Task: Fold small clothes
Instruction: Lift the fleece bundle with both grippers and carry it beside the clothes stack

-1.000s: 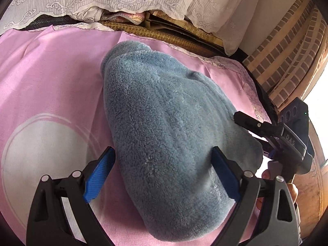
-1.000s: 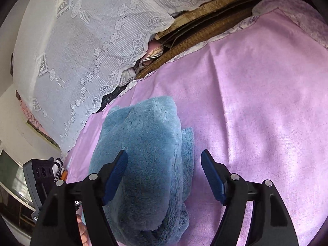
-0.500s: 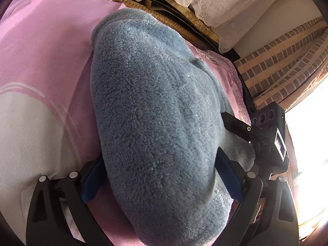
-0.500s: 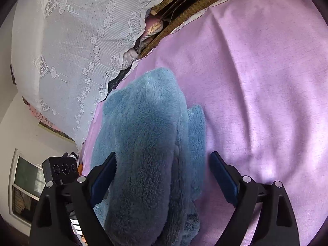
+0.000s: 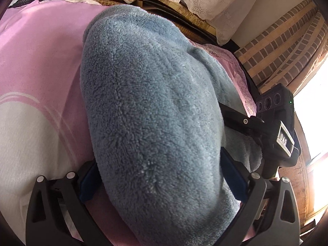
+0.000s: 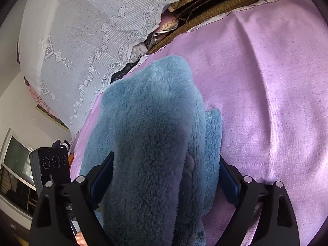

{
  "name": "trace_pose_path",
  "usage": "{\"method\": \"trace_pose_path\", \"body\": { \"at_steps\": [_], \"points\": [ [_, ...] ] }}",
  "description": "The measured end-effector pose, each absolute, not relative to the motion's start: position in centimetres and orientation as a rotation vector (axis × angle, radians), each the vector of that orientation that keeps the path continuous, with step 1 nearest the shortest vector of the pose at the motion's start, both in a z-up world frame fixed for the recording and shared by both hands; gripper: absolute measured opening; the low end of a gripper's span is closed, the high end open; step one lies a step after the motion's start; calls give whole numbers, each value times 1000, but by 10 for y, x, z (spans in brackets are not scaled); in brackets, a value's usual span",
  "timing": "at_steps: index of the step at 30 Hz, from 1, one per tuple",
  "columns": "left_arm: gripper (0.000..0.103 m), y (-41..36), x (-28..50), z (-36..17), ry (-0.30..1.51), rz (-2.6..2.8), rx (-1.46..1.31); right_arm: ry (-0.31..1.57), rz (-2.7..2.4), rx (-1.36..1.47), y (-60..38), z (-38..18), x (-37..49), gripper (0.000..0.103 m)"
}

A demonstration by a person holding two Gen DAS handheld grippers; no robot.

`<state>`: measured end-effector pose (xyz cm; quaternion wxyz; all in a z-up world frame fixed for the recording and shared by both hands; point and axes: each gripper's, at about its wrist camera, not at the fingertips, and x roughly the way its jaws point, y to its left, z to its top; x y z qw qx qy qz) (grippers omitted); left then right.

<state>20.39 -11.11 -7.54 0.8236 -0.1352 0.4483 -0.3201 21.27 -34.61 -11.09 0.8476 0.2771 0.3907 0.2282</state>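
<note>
A thick blue fleece garment [image 5: 153, 106] lies bunched lengthwise on a pink sheet [image 5: 41, 51]. My left gripper [image 5: 162, 176] straddles its near end. Its jaws are opening, the fleece bulges up between them and hides most of both blue pads. In the right wrist view the same garment [image 6: 151, 133] fills the gap of my right gripper [image 6: 164, 176], whose jaws stand wide with the pads along its sides. Each gripper shows in the other's view: the right one [image 5: 276, 127] at the garment's right edge, the left one [image 6: 51, 168] at the lower left.
The pink sheet [image 6: 266, 82] stretches bare to the right of the garment. White lace cloth [image 6: 82, 41] and stacked woven mats [image 6: 215, 4] border the far side. A brick-patterned wall [image 5: 287, 41] and a bright window lie to the right.
Both grippers have come lower and closer over the garment, and their jaws have widened. The fleece now bulges up between the fingers and covers pads that were plainly seen before.
</note>
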Motion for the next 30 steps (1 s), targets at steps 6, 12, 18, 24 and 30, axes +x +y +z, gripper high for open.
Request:
{"method": "trace_pose_path", "body": {
  "at_steps": [6, 12, 18, 24, 30],
  "points": [
    [99, -107, 202, -78, 927, -703, -316, 819, 492, 572, -344, -112, 213, 99],
    [93, -103, 200, -76, 917, -715, -309, 822, 503, 576, -344, -112, 214, 99],
    [82, -106, 199, -74, 898, -708, -304, 784, 476, 554, -343, -110, 209, 86],
    [71, -106, 193, -67, 857, -681, -273, 668, 431, 356, -320, -89, 188, 58],
    [68, -105, 179, -50, 791, -666, -229, 565, 405, 244, -306, -68, 167, 54]
  ]
}}
